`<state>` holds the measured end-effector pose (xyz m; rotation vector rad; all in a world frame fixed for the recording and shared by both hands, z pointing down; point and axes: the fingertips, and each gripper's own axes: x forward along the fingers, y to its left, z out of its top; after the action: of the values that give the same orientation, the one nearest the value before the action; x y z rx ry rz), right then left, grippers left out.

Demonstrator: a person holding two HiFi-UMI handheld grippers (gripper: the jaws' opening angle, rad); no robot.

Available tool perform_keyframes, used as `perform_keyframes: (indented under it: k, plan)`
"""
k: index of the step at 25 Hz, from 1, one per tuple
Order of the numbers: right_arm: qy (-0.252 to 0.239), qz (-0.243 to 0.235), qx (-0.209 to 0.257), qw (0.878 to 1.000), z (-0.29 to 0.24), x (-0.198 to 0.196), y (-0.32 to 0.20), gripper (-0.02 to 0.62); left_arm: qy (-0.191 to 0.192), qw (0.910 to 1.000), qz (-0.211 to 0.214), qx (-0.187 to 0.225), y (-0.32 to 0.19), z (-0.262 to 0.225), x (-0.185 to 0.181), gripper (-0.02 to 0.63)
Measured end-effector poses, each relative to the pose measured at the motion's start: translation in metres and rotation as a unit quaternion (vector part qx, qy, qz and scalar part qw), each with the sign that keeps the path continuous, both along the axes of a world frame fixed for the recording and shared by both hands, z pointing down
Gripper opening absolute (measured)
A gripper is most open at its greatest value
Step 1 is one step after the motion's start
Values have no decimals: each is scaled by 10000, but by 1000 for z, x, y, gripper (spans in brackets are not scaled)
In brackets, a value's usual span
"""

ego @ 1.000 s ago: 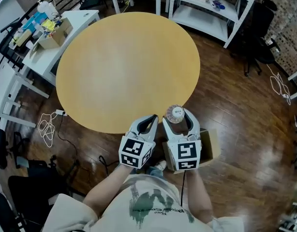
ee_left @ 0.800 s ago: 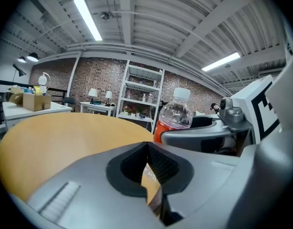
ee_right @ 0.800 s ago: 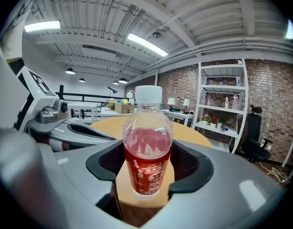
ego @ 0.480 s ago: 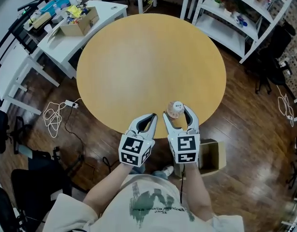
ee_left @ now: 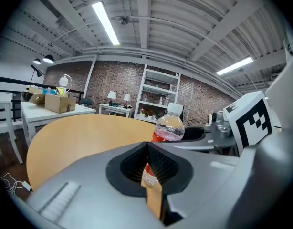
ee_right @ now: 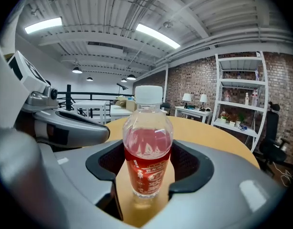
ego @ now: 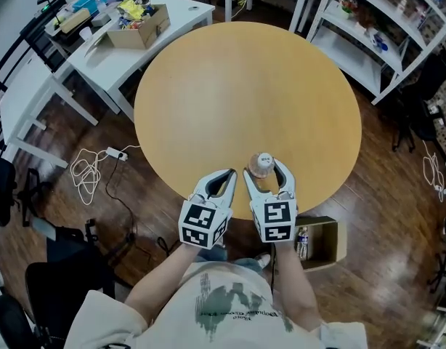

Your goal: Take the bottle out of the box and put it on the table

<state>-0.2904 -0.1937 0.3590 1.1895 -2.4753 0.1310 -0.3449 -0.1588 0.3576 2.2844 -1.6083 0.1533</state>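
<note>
A clear bottle (ego: 263, 164) with a white cap and a red label stands upright between the jaws of my right gripper (ego: 264, 169), which is shut on its body. In the right gripper view the bottle (ee_right: 147, 149) fills the middle, with the pads against its red label. It hangs over the near edge of the round wooden table (ego: 245, 86). My left gripper (ego: 226, 177) sits just left of it, its tips together and nothing between them. The bottle (ee_left: 169, 127) shows beyond the joined tips in the left gripper view. The cardboard box (ego: 328, 244) lies on the floor behind my right hand.
Another small bottle (ego: 303, 241) lies in the box. A white desk (ego: 99, 49) with a carton of clutter stands at the far left, white shelves (ego: 383, 42) at the far right. Cables (ego: 88, 171) lie on the dark wooden floor.
Both grippers have moved forward side by side, from above the box on the floor to over the table's near edge. The bottle has travelled with the right gripper.
</note>
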Motion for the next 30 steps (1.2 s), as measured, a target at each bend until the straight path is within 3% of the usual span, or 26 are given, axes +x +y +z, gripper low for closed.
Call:
perform_keyframes:
  k: [9, 16, 30]
  plan:
    - [-48, 114, -58, 9999, 7, 1, -2, 302, 47, 10000, -46, -46, -5, 1, -16, 0]
    - [-162, 530, 101, 9984, 9, 20, -11, 308, -24, 10000, 31, -13, -14, -3, -14, 0]
    - [-219, 254, -99, 9994, 27, -10, -6, 364, 116, 9998, -107, 84, -16, 4, -37, 0]
